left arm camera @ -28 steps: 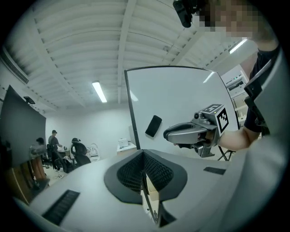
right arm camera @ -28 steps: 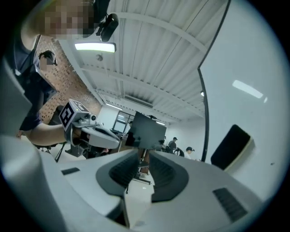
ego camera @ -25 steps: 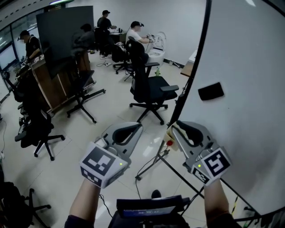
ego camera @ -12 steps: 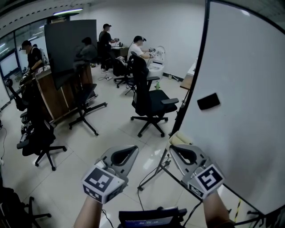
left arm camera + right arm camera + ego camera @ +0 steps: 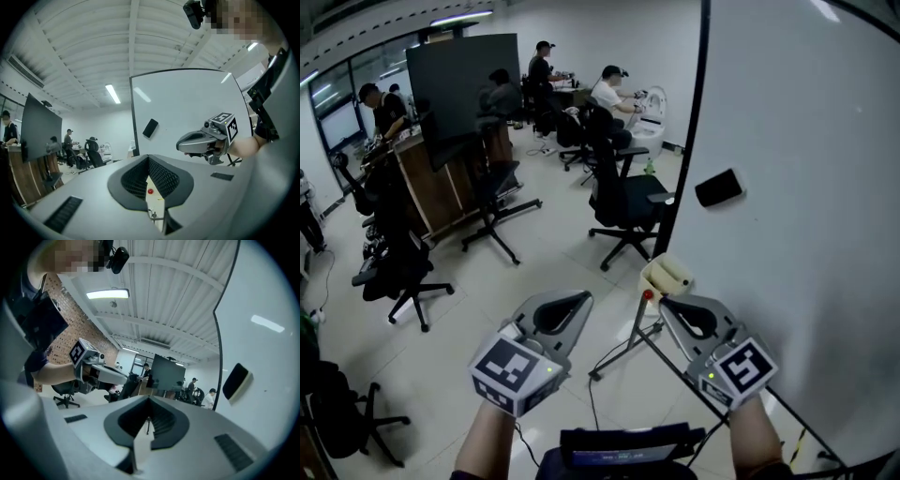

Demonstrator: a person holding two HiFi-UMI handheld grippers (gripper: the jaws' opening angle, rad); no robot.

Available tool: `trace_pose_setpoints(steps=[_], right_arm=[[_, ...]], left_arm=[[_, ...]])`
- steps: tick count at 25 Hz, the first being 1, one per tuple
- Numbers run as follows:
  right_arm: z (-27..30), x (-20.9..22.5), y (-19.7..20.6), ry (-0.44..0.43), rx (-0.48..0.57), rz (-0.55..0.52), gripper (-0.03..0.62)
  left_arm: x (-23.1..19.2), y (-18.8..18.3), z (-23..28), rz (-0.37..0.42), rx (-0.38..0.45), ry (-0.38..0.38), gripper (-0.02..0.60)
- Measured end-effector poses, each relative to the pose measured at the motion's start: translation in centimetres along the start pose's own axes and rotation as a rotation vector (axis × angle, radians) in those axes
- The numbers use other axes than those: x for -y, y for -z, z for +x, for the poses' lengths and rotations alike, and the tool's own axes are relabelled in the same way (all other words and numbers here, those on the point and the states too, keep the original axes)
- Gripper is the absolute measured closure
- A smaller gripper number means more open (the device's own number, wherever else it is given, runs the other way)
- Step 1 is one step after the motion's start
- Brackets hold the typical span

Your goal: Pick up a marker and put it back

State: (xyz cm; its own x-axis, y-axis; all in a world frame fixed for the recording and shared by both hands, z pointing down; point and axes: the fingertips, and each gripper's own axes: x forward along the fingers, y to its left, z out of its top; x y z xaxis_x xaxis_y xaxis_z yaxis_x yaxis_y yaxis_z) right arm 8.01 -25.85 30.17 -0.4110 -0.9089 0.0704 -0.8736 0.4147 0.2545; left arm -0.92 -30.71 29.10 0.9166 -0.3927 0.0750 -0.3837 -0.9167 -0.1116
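Observation:
A small red cap (image 5: 648, 295), which looks like a marker's end, sits at the near end of the whiteboard's (image 5: 806, 187) ledge; it also shows through the left jaws as a red cap (image 5: 150, 191). My right gripper (image 5: 664, 303) hovers just right of it, shut, with nothing between its jaws. Its own view shows the right gripper (image 5: 149, 400) with tips together and empty. My left gripper (image 5: 584, 297) is level with it, a short way left over the floor, also shut and empty, tips meeting in the left gripper view (image 5: 149, 158).
A black eraser (image 5: 719, 187) sticks to the whiteboard. A cream roll-like thing (image 5: 667, 274) lies at the ledge's end. The board's stand legs (image 5: 619, 352) and a cable cross the floor below. Office chairs (image 5: 623, 202), a dark screen (image 5: 459, 84) and several people are farther back.
The right gripper's jaws have closed. Both grippers dropped lower in the head view, then rose a little. The whiteboard's edge has shifted left in the view.

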Motion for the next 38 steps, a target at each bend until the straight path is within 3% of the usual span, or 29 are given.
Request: trace_pose_setpoints(steps=[4, 10, 14, 22, 28, 33, 38], right_arm=[[-4.2, 0.6, 0.9, -0.074, 0.012, 0.011, 0.574], [-8.0, -0.1, 2.2, -0.165, 0.046, 0.088, 0.574], [-8.5, -1.6, 2.9, -0.211, 0.073, 0.114, 0.574], [-8.5, -6.1, 1.3, -0.269, 0.093, 0.157, 0.574], [-8.5, -11.5, -1.4, -0.276, 0.113, 0.151, 0.576], [-8.2, -18.7, -4.3, -0.298, 0.125, 0.129, 0.576], [-8.4, -25.1, -5.5, -0.306, 0.127, 0.111, 0.576]], left_arm=[[5.0, -1.5, -0.1, 0.003, 0.016, -0.058, 0.581], [10.4, -0.2, -1.4, -0.009, -0.059, -0.147, 0.581], [11.4, -1.3, -2.9, -0.043, 0.019, -0.236, 0.581], [11.4, 0.1, -7.4, -0.044, -0.032, -0.322, 0.581], [11.4, -0.1, -14.0, -0.043, -0.033, -0.36, 0.581], [11.7, -0.4, -21.1, -0.031, -0.015, -0.369, 0.581], [12.1, 1.2, -27.5, -0.073, -0.004, -0.37, 0.581]])
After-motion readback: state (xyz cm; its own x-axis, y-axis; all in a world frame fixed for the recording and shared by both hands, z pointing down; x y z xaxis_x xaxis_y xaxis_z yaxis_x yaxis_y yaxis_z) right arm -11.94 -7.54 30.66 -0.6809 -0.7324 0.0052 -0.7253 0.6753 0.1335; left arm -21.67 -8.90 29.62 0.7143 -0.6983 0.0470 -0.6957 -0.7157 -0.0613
